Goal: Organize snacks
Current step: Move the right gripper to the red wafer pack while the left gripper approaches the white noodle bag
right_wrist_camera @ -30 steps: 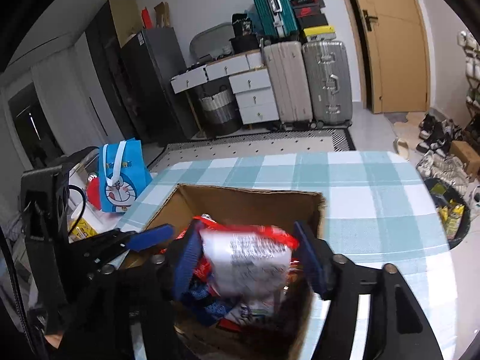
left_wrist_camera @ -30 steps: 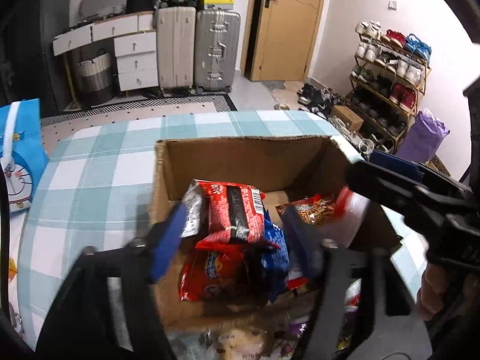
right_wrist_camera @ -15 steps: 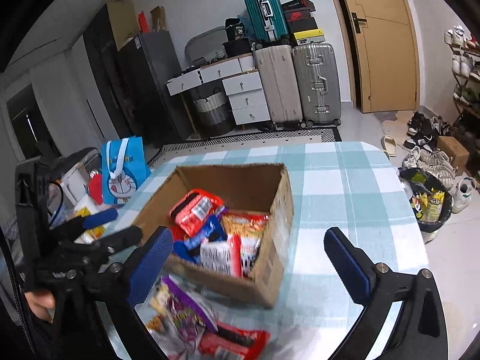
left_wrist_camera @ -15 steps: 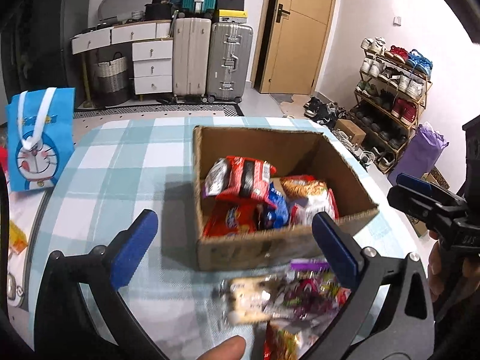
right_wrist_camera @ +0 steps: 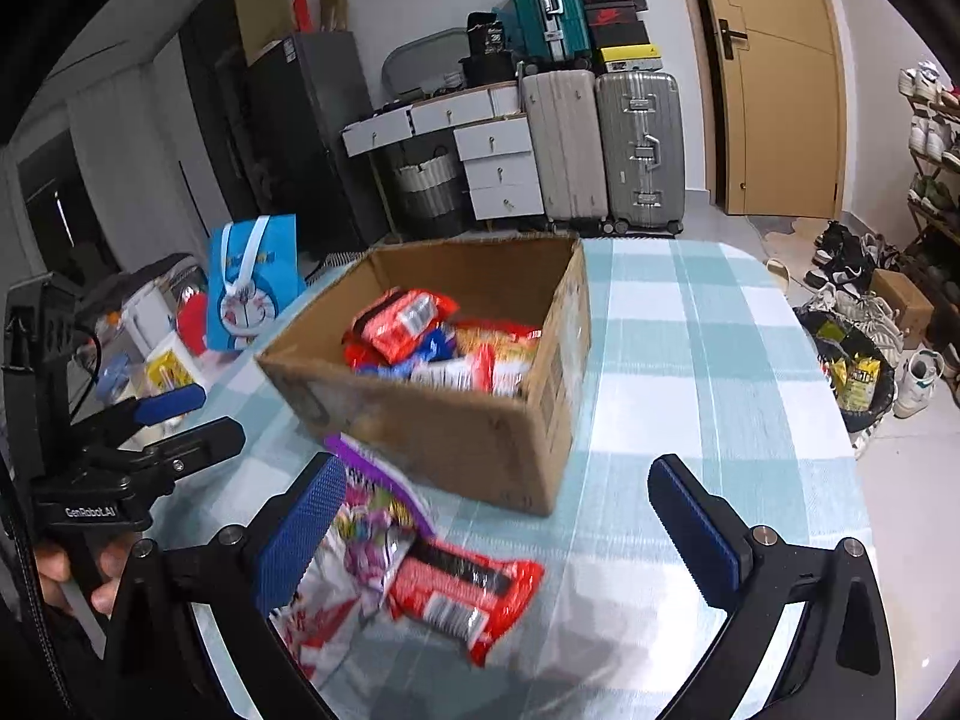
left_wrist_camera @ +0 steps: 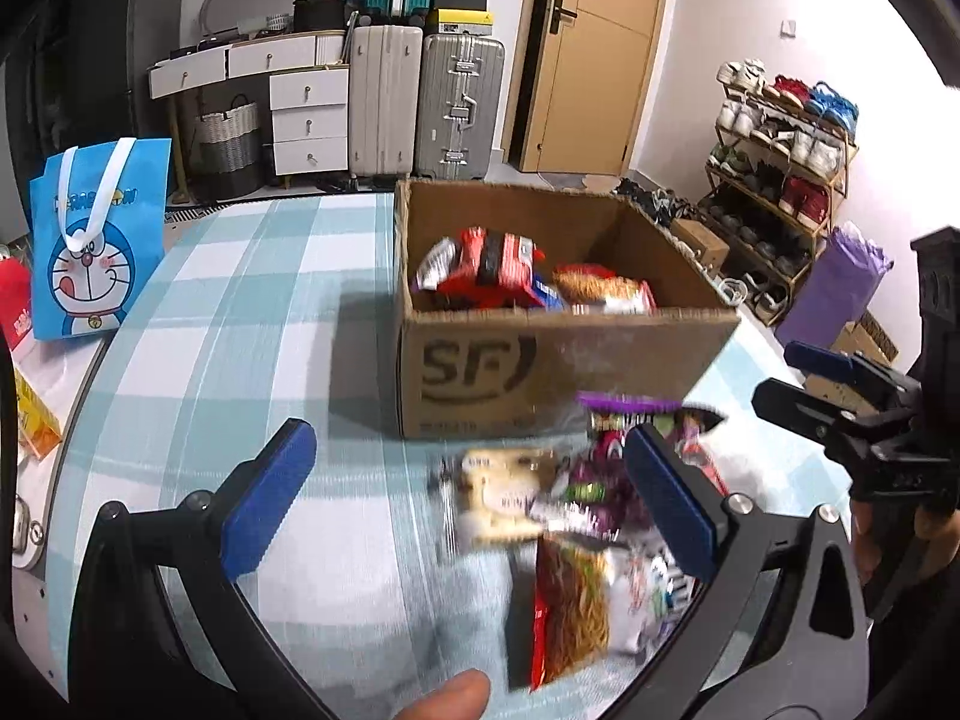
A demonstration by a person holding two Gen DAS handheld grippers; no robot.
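Observation:
A cardboard box (left_wrist_camera: 564, 372) marked SF stands on the checked tablecloth and holds several snack packs, a red one (left_wrist_camera: 489, 267) on top. It also shows in the right wrist view (right_wrist_camera: 468, 438). Loose snack packs lie in front of the box: a cream pack (left_wrist_camera: 498, 495), a purple pack (right_wrist_camera: 375, 516) and a red pack (right_wrist_camera: 462, 594). My left gripper (left_wrist_camera: 471, 495) is open and empty above the cloth, near the loose packs. My right gripper (right_wrist_camera: 492, 531) is open and empty above the loose packs.
A blue Doraemon bag (left_wrist_camera: 96, 240) stands at the table's left edge. Suitcases (left_wrist_camera: 420, 102), drawers and a door stand behind. A shoe rack (left_wrist_camera: 780, 180) is at the right. A bin (right_wrist_camera: 852, 372) sits on the floor beyond the table's right edge.
Both grippers let go of their packs into the box, opened wide, and drew back toward me. The loose packs in front of the box have come into view.

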